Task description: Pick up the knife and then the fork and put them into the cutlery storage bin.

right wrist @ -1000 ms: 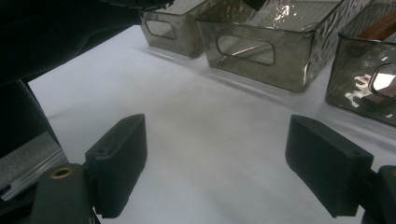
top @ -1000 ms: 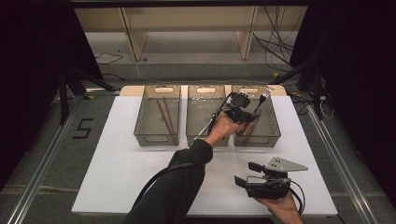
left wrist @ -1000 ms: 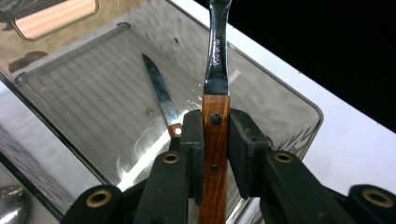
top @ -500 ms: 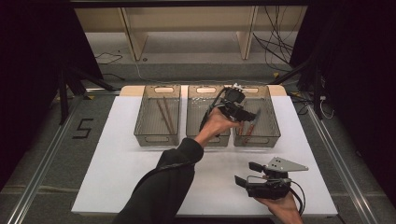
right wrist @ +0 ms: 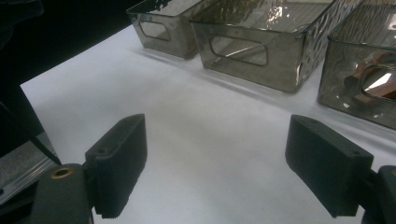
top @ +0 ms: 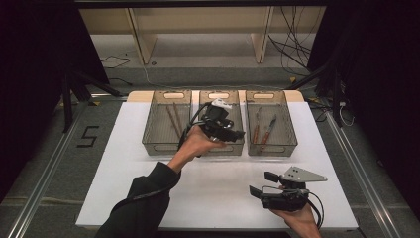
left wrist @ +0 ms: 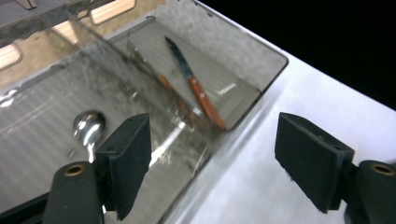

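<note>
Three clear bins in a row across the far half of the white desk (top: 148,198), walls nearly touching: left bin (top: 167,124), middle bin (top: 220,144), right bin (top: 271,124), no way through between them. Above the middle bin's near wall, blocking entry from the front there: left tool (top: 236,133), jaws just opened, nothing between them. Wide bare sheet in front of the bins, broken at the near right corner by the right tool (top: 258,183), jaws apart; bare margins beside the outer bins.
</note>
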